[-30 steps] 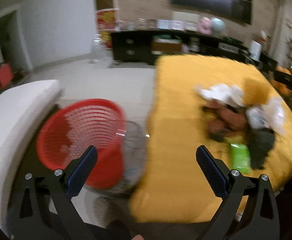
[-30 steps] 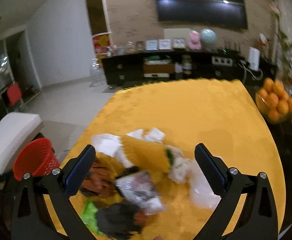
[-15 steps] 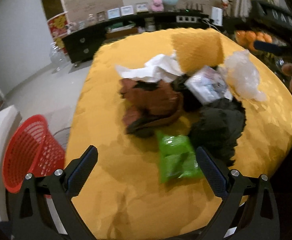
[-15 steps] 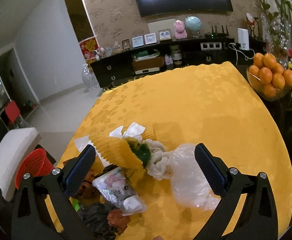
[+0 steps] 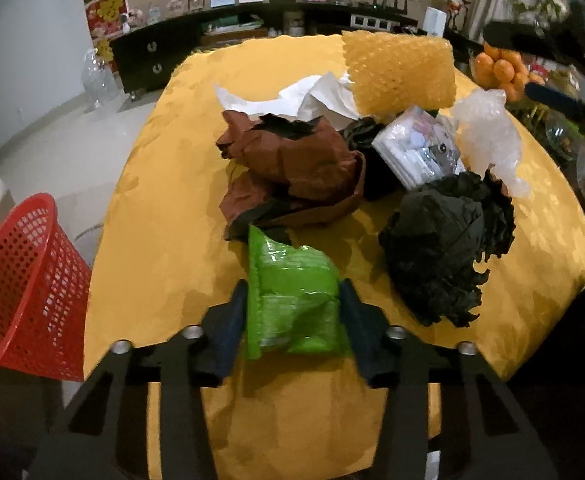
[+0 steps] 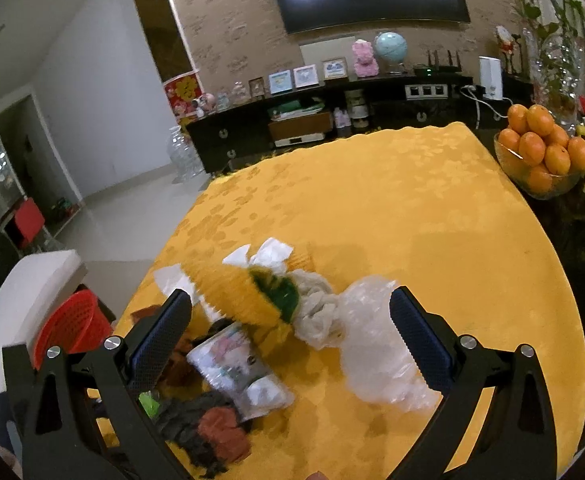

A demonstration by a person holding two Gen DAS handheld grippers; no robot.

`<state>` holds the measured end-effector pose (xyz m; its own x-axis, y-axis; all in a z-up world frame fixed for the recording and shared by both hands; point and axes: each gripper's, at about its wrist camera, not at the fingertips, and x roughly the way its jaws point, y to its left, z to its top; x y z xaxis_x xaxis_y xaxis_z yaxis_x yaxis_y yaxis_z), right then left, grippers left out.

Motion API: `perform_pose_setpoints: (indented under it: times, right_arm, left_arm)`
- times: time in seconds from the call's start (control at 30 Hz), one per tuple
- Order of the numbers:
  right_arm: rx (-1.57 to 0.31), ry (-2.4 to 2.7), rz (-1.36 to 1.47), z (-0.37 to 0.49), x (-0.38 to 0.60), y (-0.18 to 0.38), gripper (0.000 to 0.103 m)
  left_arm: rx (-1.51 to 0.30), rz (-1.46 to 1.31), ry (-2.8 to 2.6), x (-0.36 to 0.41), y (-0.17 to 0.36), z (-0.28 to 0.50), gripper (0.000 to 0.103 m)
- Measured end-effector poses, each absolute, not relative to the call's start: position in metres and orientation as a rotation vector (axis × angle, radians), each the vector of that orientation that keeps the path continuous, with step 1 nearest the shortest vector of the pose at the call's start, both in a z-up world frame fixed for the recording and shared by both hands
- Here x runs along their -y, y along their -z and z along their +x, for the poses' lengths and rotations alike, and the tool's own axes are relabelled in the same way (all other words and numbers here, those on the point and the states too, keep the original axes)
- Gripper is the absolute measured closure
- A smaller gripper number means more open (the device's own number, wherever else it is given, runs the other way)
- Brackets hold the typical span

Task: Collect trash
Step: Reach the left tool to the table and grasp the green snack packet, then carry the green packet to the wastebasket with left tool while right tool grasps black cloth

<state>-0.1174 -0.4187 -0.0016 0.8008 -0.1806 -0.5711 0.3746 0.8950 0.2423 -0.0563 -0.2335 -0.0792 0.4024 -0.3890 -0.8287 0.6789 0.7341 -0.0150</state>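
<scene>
A pile of trash lies on the yellow tablecloth (image 5: 164, 208). My left gripper (image 5: 293, 304) is shut on a green plastic packet (image 5: 292, 300) at the pile's near edge. Behind it lie crumpled brown paper (image 5: 292, 168), black crumpled paper (image 5: 444, 240), white tissue (image 5: 316, 96), a yellow foam net (image 5: 400, 76), a printed wrapper (image 5: 420, 148) and a clear plastic bag (image 5: 488, 136). My right gripper (image 6: 290, 338) is open above the pile, over the printed wrapper (image 6: 236, 364) and the clear bag (image 6: 376, 352). A red mesh basket (image 5: 20, 292) stands on the floor left of the table.
A glass bowl of oranges (image 6: 544, 156) stands at the table's right edge. A white chair (image 6: 24, 300) is beside the red basket (image 6: 68, 324). A dark TV cabinet (image 6: 312, 128) runs along the back wall. The far half of the tablecloth (image 6: 392, 200) is bare.
My left gripper swung from the red basket to the table, dropped to the green packet and closed on it. My right gripper rose and stayed open over the pile.
</scene>
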Motion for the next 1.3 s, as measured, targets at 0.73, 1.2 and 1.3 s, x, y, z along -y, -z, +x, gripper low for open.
perform_pose_setpoints:
  times: [0.73, 1.2, 1.3]
  right_arm:
    - [-0.827, 0.141, 0.161, -0.103, 0.319, 0.072, 0.043]
    - [-0.732, 0.099, 0.184, -0.12, 0.305, 0.031, 0.049]
    - [-0.715, 0.092, 0.181, -0.117, 0.304, 0.022, 0.049]
  left_arm:
    - [-0.822, 0.187, 0.587, 0.158, 0.041, -0.046, 0.062]
    - [-0.695, 0.091, 0.439, 0.088, -0.009, -0.029, 0.062]
    - [-0.67, 0.065, 0.384, 0.067, -0.018, -0.019, 0.062]
